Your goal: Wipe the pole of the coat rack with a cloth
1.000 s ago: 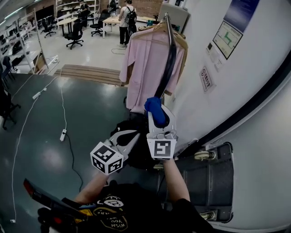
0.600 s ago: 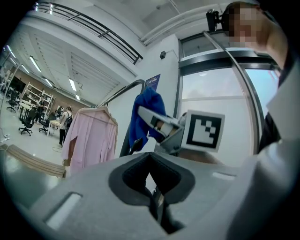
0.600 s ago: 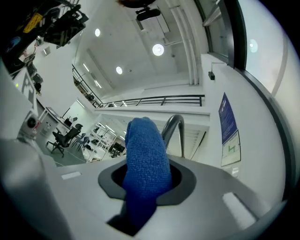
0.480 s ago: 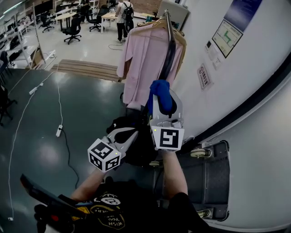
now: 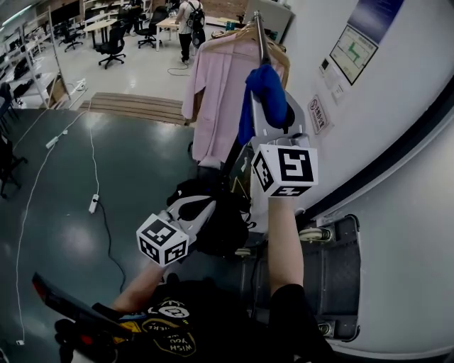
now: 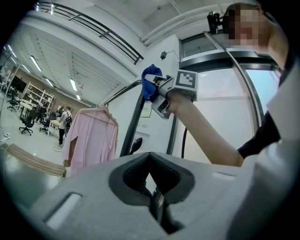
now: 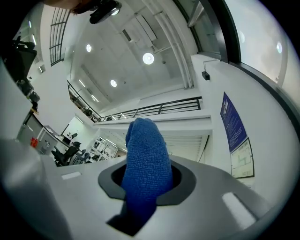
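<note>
The coat rack's pole (image 5: 258, 35) rises slanted beside the white wall, with a pink garment (image 5: 216, 92) hanging from its top. My right gripper (image 5: 268, 86) is raised high against the pole and is shut on a blue cloth (image 5: 264, 88). In the right gripper view the blue cloth (image 7: 146, 168) sticks out between the jaws of the right gripper (image 7: 147, 180), toward the ceiling. My left gripper (image 5: 202, 207) hangs low near the rack's base, shut and holding nothing. The left gripper view looks up at the dark pole (image 6: 132, 126) and the cloth (image 6: 151, 83) over the shut left gripper (image 6: 157, 206).
A black bundle (image 5: 223, 223) lies at the rack's foot. A grey wheeled platform (image 5: 330, 276) stands by the wall at the right. Posters (image 5: 355, 51) hang on the wall. A power strip (image 5: 93, 204) and cables lie on the dark floor at the left. A person (image 5: 189, 20) stands far off.
My right gripper has risen along the pole with the blue cloth, from about mid-height to near the top. The left gripper has stayed low.
</note>
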Demonstrator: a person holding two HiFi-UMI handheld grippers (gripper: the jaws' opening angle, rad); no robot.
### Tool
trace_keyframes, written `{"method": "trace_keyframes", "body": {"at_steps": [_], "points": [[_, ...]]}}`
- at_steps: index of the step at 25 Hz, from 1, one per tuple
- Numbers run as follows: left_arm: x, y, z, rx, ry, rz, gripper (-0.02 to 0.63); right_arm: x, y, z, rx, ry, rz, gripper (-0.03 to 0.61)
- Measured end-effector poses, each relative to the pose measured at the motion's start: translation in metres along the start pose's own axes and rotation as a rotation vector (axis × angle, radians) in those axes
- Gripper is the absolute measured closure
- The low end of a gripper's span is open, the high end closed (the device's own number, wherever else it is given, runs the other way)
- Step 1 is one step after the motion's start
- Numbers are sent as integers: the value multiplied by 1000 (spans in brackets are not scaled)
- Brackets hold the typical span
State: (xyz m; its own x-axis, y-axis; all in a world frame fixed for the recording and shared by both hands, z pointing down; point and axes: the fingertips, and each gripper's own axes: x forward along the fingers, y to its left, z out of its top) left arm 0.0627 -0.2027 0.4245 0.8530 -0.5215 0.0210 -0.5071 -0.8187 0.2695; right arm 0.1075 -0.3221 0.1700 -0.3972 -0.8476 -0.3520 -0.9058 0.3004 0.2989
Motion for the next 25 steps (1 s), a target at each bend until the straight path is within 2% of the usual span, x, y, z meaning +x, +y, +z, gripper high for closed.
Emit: {"method": "trace_keyframes", "body": {"at_steps": [14, 19, 25], "points": [[0, 0, 6, 12, -10, -1, 615, -11, 6, -2, 32, -18, -6, 488], [-4, 6, 10, 19, -21, 23, 615, -44, 20, -28, 84, 20, 8, 491], [-13, 13, 15, 32, -36, 45, 615, -89, 41, -73, 176, 125, 49, 492]]}}
